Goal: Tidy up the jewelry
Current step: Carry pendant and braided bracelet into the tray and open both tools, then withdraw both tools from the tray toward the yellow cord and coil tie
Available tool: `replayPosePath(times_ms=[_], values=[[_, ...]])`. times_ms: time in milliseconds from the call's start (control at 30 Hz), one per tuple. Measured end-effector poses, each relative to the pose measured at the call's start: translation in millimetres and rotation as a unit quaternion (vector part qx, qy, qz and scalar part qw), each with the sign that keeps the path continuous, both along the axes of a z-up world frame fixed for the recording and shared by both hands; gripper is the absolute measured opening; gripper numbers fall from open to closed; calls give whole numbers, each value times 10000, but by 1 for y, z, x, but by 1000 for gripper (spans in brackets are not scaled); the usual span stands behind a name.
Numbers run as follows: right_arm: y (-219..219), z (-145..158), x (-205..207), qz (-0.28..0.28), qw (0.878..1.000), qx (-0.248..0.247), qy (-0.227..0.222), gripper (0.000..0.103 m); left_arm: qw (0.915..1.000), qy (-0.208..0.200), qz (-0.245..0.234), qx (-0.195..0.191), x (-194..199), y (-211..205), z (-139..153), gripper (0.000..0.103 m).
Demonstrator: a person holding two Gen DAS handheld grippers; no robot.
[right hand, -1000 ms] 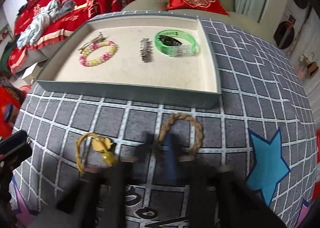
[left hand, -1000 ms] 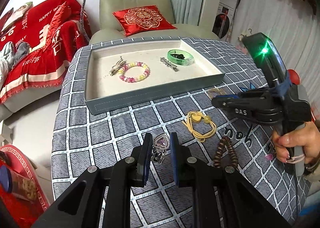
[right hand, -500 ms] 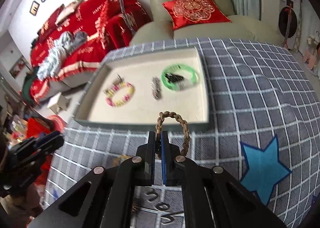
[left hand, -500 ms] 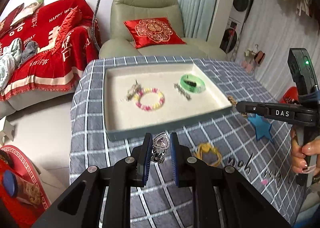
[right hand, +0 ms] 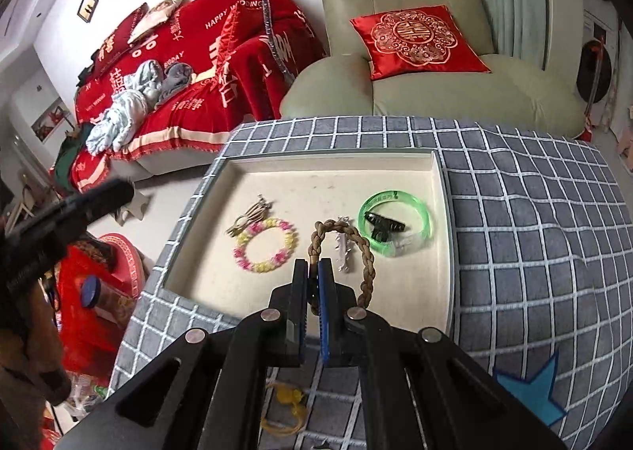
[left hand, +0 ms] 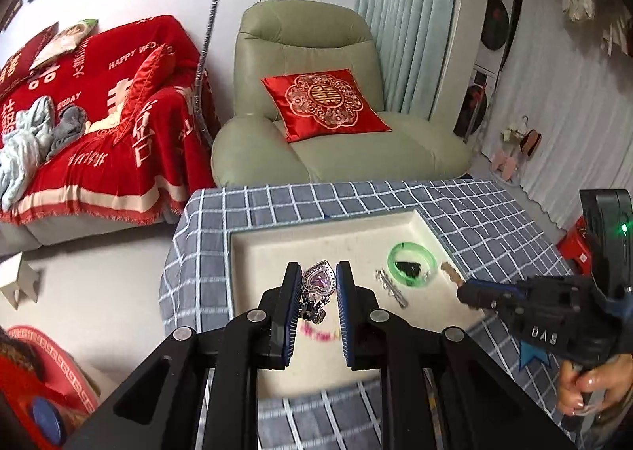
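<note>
Over tray [right hand: 443,212], left jaws grip heart pendant [left hand: 319,280], hiding beaded bracelet [right hand: 264,244]; right jaws pinch braided bracelet [right hand: 358,240].

Ahead of the right gripper [right hand: 313,278], the tray [right hand: 442,189] floor lies bare toward its far wall and in the near left corner; straight past its tips a silver clip [right hand: 342,248] lies in the way, with the green bangle [right hand: 395,226] to the right of that and the pink-and-yellow bead bracelet [right hand: 264,243] with a metal hair clip [right hand: 249,220] to the left. Under the left gripper [left hand: 316,284] the bead bracelet sits just below the tips, blurred, while the tray's left side and far end beyond are bare. The right gripper itself reaches in over the tray's right rim, crowding the side by the bangle. Behind the right gripper a yellow cord [right hand: 287,406] lies on the checked cloth [right hand: 534,212], whose right side is otherwise bare.
</note>
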State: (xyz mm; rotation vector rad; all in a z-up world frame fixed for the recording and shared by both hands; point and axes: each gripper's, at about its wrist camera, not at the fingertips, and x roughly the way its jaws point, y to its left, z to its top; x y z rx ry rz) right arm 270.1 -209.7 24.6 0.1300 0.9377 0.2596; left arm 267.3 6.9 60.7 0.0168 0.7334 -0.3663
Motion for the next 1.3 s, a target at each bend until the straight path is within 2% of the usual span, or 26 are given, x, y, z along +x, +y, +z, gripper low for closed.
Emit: replayPosePath(times_ms=[200,300,467,600,700,1000,1033,1067,1167,1300], values=[[-7,-23,19,-121,9997,-51,205,5,9983,334,-16,469,21,-23,-45,34],[-11,-39,27,-151,9992,-141,329,5,9967,579,7,566,31,-31,-73,34],[-17,-64,38,-224,9981,-262,510,5,9937,781,84,795,43,-44,-101,34],[-23,-81,47,-305,9971,-273,646,5,9912,925,149,932,50,-49,-117,34],[-24,-89,51,-309,9967,-255,707,5,9906,791,179,1105,46,-52,-119,34],[-27,-90,51,-326,9966,-122,752,9,9885,643,222,1349,41,-58,-120,35],[-27,-90,52,-320,9965,-105,764,16,9886,619,230,1355,40,-58,-120,35],[-28,-90,51,-316,9965,-78,767,32,9886,607,241,1360,39,-58,-119,35],[-27,-83,46,-259,9976,104,641,59,9891,606,257,1317,38,-56,-117,35],[-27,-64,36,-361,9985,207,364,62,9892,568,272,1322,38,-56,-114,35]])
